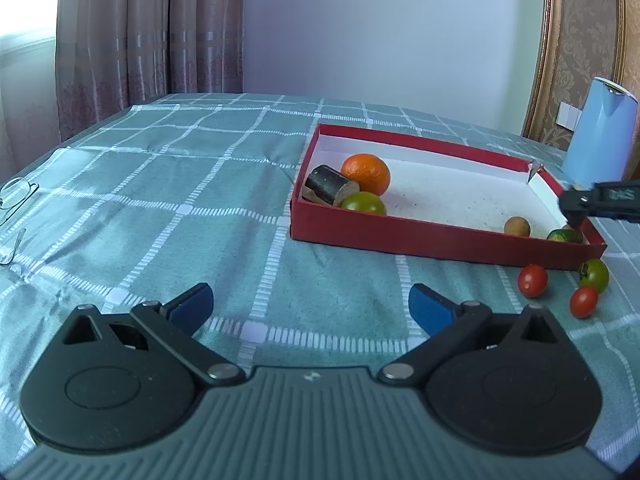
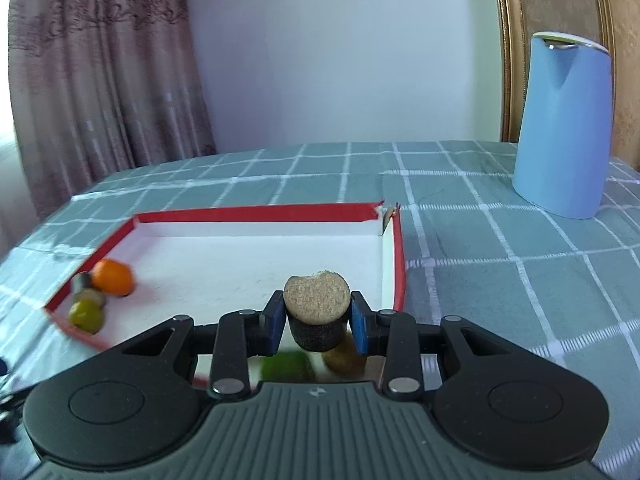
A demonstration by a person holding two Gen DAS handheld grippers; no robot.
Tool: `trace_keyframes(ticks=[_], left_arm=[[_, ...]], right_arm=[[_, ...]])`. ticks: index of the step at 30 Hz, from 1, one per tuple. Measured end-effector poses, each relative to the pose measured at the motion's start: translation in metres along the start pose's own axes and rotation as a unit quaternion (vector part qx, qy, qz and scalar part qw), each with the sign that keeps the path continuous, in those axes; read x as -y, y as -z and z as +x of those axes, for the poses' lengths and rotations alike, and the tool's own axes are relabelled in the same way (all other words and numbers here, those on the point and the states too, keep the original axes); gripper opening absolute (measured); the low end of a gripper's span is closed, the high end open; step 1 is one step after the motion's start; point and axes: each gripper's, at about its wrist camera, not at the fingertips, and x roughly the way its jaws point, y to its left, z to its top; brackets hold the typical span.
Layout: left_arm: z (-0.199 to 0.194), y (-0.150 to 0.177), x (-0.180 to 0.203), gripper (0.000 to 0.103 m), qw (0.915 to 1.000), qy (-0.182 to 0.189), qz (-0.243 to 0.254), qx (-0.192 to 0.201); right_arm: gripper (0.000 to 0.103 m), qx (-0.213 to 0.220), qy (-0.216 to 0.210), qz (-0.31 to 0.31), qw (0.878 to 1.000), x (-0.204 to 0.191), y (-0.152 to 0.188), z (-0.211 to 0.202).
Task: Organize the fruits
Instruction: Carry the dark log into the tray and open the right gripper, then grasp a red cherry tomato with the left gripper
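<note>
We see our right claw clamped on a short dark cylinder with a tan, grainy cut face turned up, held over the near right corner of the red box, which is white inside. Just below it, a green fruit and a brownish one show blurred. Far to the claw's left, in the box's left corner, an orange, a second dark cylinder on its side and a green tomato sit touching. Outside the box, beyond our left claw's right finger, two red cherry tomatoes and one green tomato lie on the cloth.
</note>
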Motion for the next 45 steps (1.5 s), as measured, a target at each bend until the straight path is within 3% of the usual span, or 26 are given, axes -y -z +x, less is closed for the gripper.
trace_keyframes(ticks=[13,21,28,33,37,39,41,45], left_arm=[[0.001,0.0,0.001,0.103,1.0,0.002,0.002,-0.002],[0.002,0.0,0.0,0.103,1.0,-0.005,0.001,-0.002],[0.003,0.0,0.002,0.103,0.9999,-0.013,0.006,-0.003],[0.0,0.0,0.007,0.103,0.9997,-0.015,0.019,0.004],[-0.012,0.0,0.021,0.103,0.9988,0.02,0.035,0.028],[-0.014,-0.001,0.036,0.099,0.998,0.033,0.047,0.027],[-0.012,-0.003,0.057,0.092,0.9962,0.037,0.074,0.027],[-0.006,-0.006,0.096,0.091,0.992,0.049,0.112,0.03]], right_arm=[[0.033,-0.037,0.004,-0.029,0.999,-0.007,0.004,0.038],[0.033,0.015,-0.002,-0.012,1.0,-0.002,0.008,-0.009],[0.034,0.037,0.003,-0.003,0.999,0.015,0.043,-0.065],[0.034,0.043,0.023,0.009,0.999,0.032,0.069,-0.083],[0.035,0.047,0.011,0.054,0.997,0.048,0.074,-0.087],[0.043,0.045,0.007,0.061,0.997,0.05,0.075,-0.086],[0.044,0.049,0.004,0.071,0.996,0.053,0.076,-0.087],[0.056,0.058,-0.01,0.101,0.993,0.064,0.079,-0.09]])
